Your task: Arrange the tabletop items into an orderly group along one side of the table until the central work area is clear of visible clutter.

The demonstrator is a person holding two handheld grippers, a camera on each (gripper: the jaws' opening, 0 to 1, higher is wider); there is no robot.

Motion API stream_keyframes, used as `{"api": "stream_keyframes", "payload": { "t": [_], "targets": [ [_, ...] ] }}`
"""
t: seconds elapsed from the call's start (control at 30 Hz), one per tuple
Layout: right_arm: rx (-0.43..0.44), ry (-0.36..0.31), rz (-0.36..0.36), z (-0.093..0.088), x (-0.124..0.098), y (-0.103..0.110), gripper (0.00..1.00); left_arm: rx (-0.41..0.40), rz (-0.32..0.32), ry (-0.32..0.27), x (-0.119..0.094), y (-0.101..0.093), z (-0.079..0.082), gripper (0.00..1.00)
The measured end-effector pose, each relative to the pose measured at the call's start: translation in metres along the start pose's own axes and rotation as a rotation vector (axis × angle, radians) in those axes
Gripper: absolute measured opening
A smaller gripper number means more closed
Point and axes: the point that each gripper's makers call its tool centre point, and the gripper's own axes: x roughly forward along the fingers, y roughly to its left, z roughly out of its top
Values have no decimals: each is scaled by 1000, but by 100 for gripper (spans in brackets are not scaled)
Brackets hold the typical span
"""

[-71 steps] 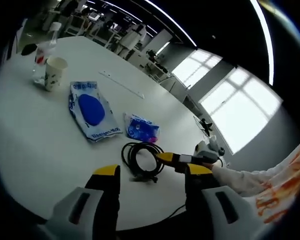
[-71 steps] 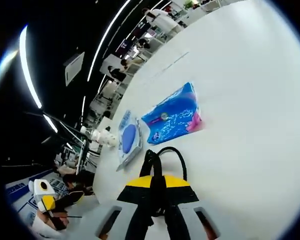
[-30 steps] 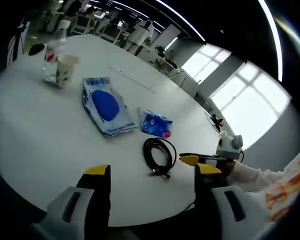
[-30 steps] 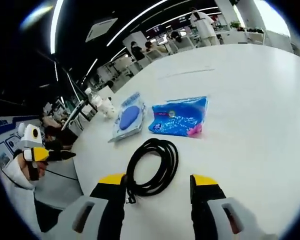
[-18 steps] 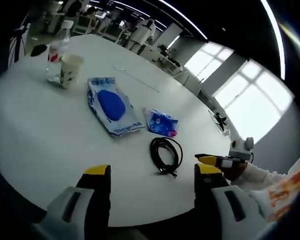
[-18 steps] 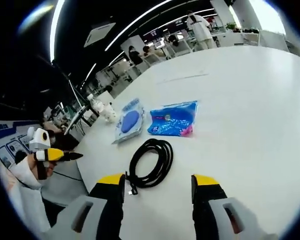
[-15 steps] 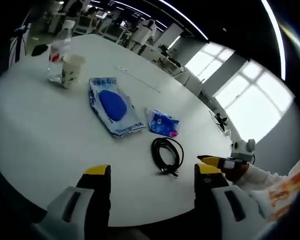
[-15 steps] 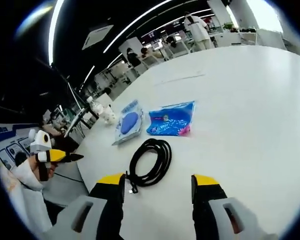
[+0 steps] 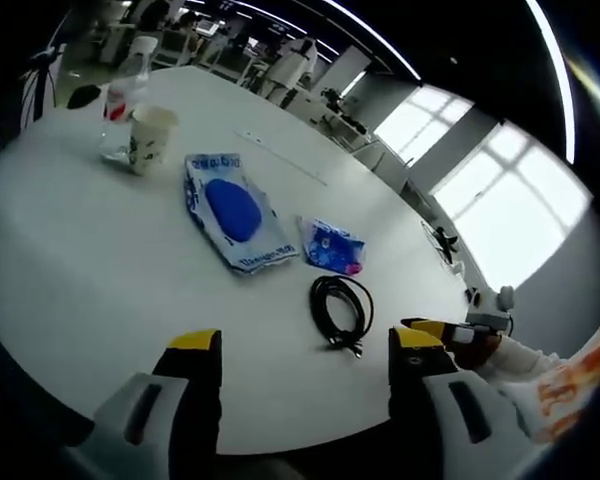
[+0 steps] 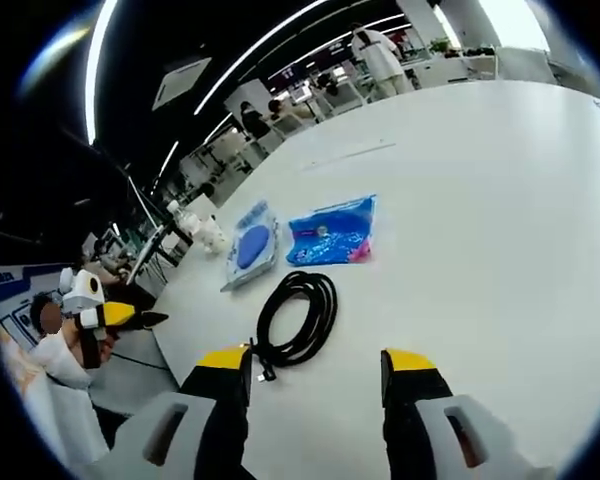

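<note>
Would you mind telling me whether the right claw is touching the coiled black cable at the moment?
Apart. In the right gripper view the open right claw hangs short of the black cable, with bare white table showing between its jaws.

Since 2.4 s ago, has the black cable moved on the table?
Yes. The coiled black cable, then clamped in the right gripper close to the small blue packet, now lies free, farther from it.
</note>
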Motion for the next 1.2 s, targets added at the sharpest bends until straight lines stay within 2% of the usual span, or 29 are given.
{"api": "stream_keyframes", "payload": {
  "t": [0.5, 0.97, 1.2],
  "targets": [
    [40, 6, 14, -4, 4, 7, 50, 4, 18, 15, 1, 6, -2, 67],
    [81, 18, 72, -1, 17, 36, 48, 120, 41, 63, 6, 24, 29, 66],
    [91, 49, 136, 0, 29, 62, 46, 187, 43, 101, 20, 32, 50, 65]
  ]
}}
